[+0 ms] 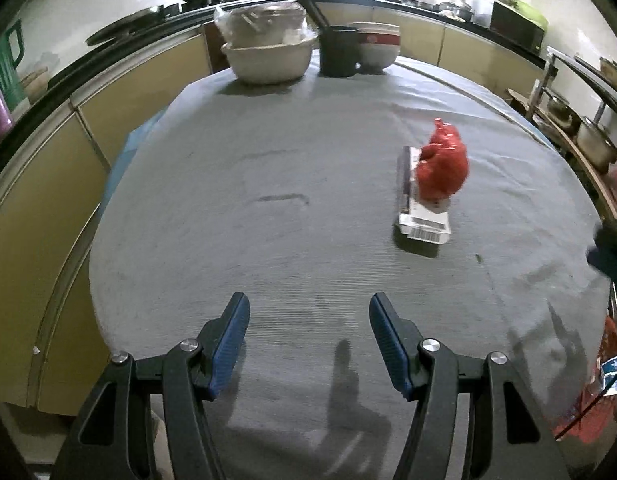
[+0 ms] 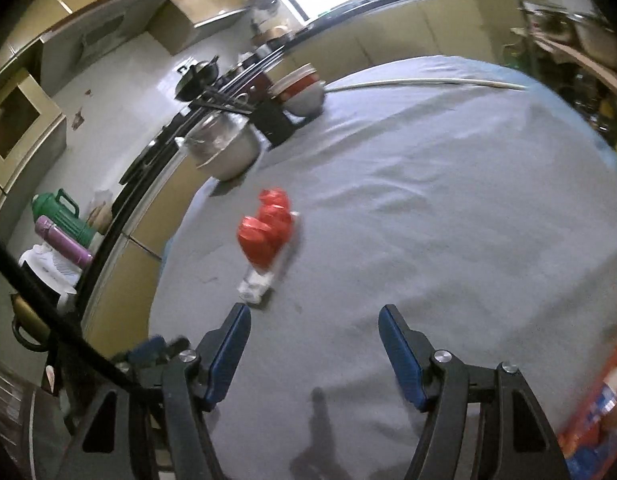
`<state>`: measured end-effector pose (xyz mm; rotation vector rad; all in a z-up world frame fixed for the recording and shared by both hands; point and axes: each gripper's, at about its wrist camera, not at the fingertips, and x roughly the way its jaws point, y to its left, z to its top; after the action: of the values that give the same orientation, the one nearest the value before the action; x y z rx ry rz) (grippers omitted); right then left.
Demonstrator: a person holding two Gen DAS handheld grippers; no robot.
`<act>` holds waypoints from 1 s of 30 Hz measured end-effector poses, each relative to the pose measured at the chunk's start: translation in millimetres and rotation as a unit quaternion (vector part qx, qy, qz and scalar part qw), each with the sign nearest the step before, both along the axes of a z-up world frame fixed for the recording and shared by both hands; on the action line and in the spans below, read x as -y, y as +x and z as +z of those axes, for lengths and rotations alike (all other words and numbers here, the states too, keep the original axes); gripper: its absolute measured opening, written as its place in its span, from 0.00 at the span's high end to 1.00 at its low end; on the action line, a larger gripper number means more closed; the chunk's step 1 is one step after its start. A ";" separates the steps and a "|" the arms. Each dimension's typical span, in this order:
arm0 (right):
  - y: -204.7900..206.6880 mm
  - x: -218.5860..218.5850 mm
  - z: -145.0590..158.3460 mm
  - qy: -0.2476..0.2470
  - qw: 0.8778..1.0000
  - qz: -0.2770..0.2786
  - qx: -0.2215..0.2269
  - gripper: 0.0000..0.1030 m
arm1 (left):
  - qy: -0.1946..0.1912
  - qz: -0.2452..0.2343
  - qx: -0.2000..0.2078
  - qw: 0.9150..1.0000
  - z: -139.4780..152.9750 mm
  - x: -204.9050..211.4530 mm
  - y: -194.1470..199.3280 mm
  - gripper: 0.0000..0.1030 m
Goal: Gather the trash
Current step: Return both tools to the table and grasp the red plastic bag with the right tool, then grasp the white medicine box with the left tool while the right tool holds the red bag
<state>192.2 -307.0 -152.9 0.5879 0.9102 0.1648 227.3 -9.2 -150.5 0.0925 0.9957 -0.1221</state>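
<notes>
Kitchen setting: yellow cabinets, dark counter, table under a grey cloth (image 1: pixel 268 160).

Left wrist view. Left gripper (image 1: pixel 309 346): jaws apart, nothing between them, over bare cloth at the near edge. Trash: red crumpled wrapper (image 1: pixel 444 166) resting on a white barcoded carton (image 1: pixel 424 222), ahead and to the right, well apart from the fingers. Far end: stacked bowls (image 1: pixel 268 56), dark mug (image 1: pixel 339 52), red-and-white bowl (image 1: pixel 378 46).

Right wrist view, blurred. Right gripper (image 2: pixel 314 352): jaws apart, empty. Red wrapper (image 2: pixel 266 230) and carton (image 2: pixel 256 286) lie ahead to the left; the carton's near end sits just beyond the left fingertip (image 2: pixel 236 328).

Step in hand, as judged: approach to the pile. Recommended handling: centre one gripper over the wrapper, close gently on its bulk, and keep the carton from sliding; take the carton separately across its narrow width.
</notes>
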 end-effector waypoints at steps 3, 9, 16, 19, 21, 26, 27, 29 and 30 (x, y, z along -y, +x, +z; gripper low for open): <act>29.1 -16.0 -0.9 -0.002 1.000 0.006 -0.002 0.32 | -0.004 0.000 -0.005 1.000 -5.0 -6.0 5.8 0.39; 91.6 -39.1 -10.7 0.009 1.000 -0.007 -0.017 0.32 | -0.006 0.004 -0.009 1.000 -9.0 -17.0 14.2 0.39; 135.7 -54.0 -27.2 0.008 0.999 -0.032 -0.043 0.32 | -0.001 0.015 -0.009 1.000 -13.2 -27.3 22.3 0.39; 147.7 -59.8 -36.7 0.010 0.998 -0.039 -0.055 0.33 | 0.001 0.016 -0.009 1.000 -15.0 -29.6 23.9 0.39; 152.5 -63.5 -41.8 0.004 0.997 -0.044 -0.063 0.37 | 0.004 0.017 -0.009 1.000 -15.8 -30.4 25.1 0.39; 156.1 -72.9 -48.5 -0.026 0.997 -0.034 -0.060 0.55 | 0.007 0.017 -0.010 1.000 -17.0 -31.3 26.8 0.39; 155.3 -74.8 -46.6 -0.037 0.997 -0.030 -0.056 0.56 | 0.008 0.017 -0.010 1.000 -17.1 -31.0 27.2 0.39; 151.8 -75.2 -43.4 -0.049 0.997 -0.026 -0.049 0.57 | 0.008 0.016 -0.010 1.000 -17.2 -30.0 27.5 0.39; 150.3 -75.1 -41.7 -0.048 0.997 -0.024 -0.047 0.57 | 0.008 0.015 -0.009 1.000 -16.7 -29.0 27.4 0.39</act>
<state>342.5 -231.9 -194.6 0.5307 0.9887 0.0493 254.7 19.8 -167.1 0.0924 1.0159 -0.0877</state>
